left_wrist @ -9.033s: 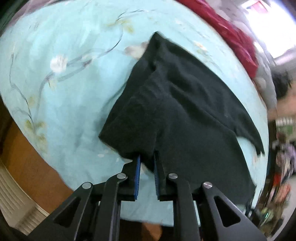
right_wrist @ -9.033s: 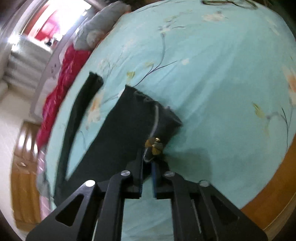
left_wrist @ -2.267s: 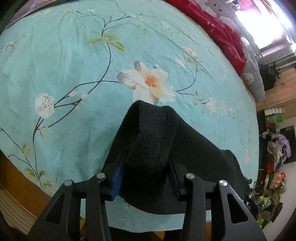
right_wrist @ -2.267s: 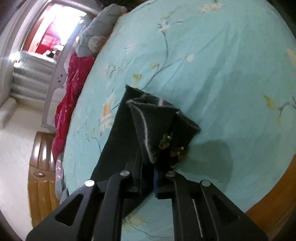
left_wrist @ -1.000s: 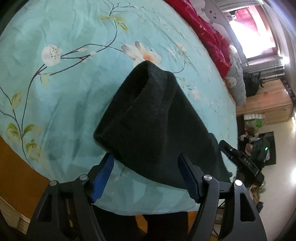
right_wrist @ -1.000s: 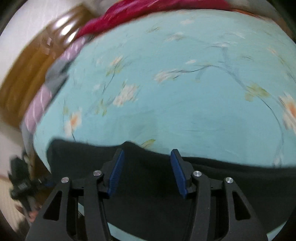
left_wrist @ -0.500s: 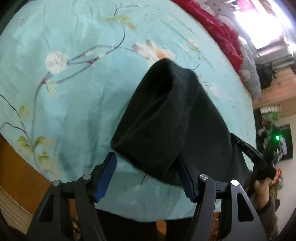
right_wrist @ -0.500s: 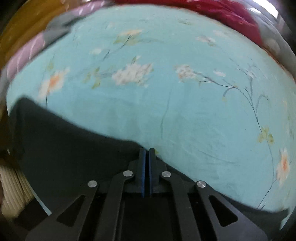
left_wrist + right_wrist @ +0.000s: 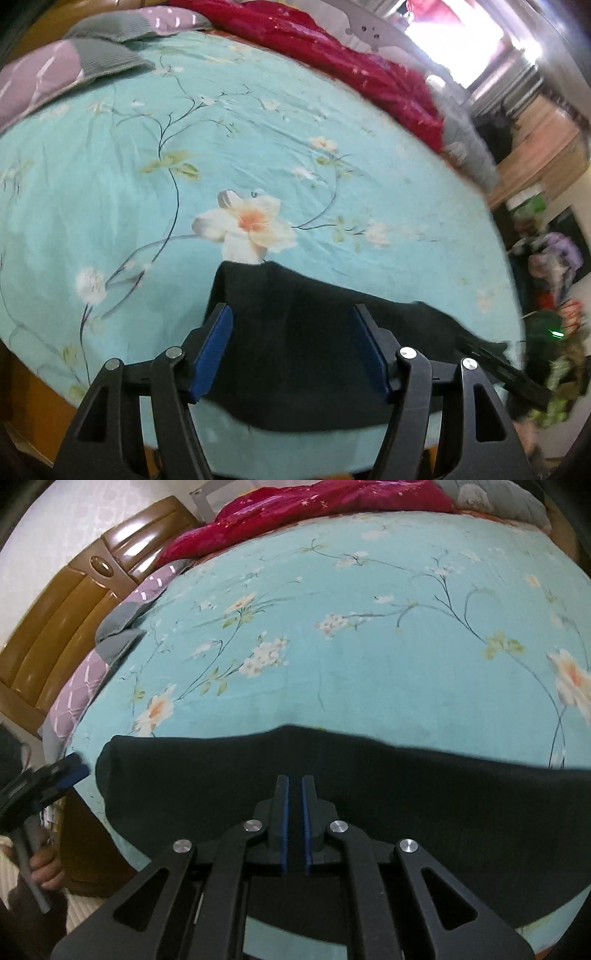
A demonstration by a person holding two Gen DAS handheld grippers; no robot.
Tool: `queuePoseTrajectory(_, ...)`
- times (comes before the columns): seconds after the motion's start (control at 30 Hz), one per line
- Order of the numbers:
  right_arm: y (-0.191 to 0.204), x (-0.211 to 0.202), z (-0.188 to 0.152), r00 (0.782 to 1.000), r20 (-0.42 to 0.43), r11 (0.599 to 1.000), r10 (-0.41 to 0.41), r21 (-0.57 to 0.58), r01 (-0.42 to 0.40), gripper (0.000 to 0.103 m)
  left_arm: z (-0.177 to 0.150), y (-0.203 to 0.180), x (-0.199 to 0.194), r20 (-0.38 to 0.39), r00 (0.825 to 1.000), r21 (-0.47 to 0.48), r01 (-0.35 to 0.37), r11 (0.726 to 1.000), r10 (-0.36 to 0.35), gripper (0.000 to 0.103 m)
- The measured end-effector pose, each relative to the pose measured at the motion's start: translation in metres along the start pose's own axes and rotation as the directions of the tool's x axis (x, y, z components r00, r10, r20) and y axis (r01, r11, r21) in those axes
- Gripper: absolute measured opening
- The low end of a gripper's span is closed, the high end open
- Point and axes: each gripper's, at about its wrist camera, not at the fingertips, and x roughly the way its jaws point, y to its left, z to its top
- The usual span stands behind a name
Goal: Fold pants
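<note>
The pants (image 9: 303, 339) were black, of soft, fuzzy-looking cloth, and lay folded into a long flat band along the near edge of the bed. In the right wrist view the pants (image 9: 406, 786) stretched across the frame, their far edge a gentle hump, one rounded end at the left.

Home bedroom: floral bedsheet (image 9: 332, 155), pillows (image 9: 55, 74), wooden headboard (image 9: 74, 602).
</note>
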Motion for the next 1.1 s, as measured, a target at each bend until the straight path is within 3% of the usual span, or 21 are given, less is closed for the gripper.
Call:
queuePoseTrajectory(0.07,-0.007,0.002,-0.005,1.000,0.001,1.000,0.003,0.025,-0.003,0.028,0.000,0.004,0.025,-0.025,0.996,0.024,-0.081,0.996,0.081,0.067)
queuePoseTrajectory(0.1,-0.012,0.004,-0.007,1.000,0.002,0.999,0.004,0.047,-0.004,0.054,0.001,0.009,0.045,-0.075,0.991,0.019,-0.112,0.994,0.113,0.068)
queuePoseTrajectory(0.13,-0.018,0.005,-0.010,1.000,-0.002,0.998,-0.001,0.064,0.001,0.067,-0.002,0.019,0.061,-0.129,0.984,0.008,-0.121,0.993,0.121,0.069)
queuePoseTrajectory(0.23,-0.030,0.023,-0.017,1.000,-0.011,0.995,-0.009,0.095,0.010,0.067,-0.004,0.022,0.064,-0.093,0.989,-0.005,-0.117,0.993,0.116,0.072)
queuePoseTrajectory(0.33,-0.022,0.025,-0.016,0.999,-0.002,0.998,-0.036,0.055,0.036,0.072,-0.006,0.015,0.062,-0.095,0.984,0.031,-0.149,0.988,0.151,0.073)
queuePoseTrajectory(0.43,-0.018,0.024,-0.015,0.999,-0.010,0.998,-0.046,0.038,0.047,0.072,-0.004,0.015,0.054,-0.109,0.983,-0.006,-0.148,0.989,0.147,0.072)
queuePoseTrajectory(0.57,-0.038,-0.001,-0.020,0.999,0.046,0.992,-0.012,0.130,0.006,0.072,-0.017,0.004,0.035,-0.121,0.985,-0.007,-0.124,0.992,0.122,0.071)
queuePoseTrajectory(0.67,-0.073,-0.029,-0.034,0.991,0.130,0.971,-0.026,0.241,-0.006,0.072,-0.021,-0.020,0.017,-0.083,0.983,0.082,-0.157,0.984,0.164,0.071)
queuePoseTrajectory(0.8,-0.146,-0.077,-0.072,0.962,0.254,0.885,-0.096,0.464,-0.034,0.072,-0.023,-0.072,0.007,-0.044,0.982,0.197,-0.170,0.966,0.181,0.072)
queuePoseTrajectory(1.0,-0.246,-0.150,-0.150,0.873,0.409,0.720,-0.265,0.687,-0.103,0.072,-0.029,-0.152,0.027,-0.067,0.976,0.339,-0.173,0.925,0.207,0.074)
queuePoseTrajectory(1.1,-0.283,-0.159,-0.182,0.860,0.432,0.635,-0.273,0.752,-0.176,0.072,-0.036,-0.202,0.046,-0.090,0.972,0.422,-0.160,0.893,0.217,0.074)
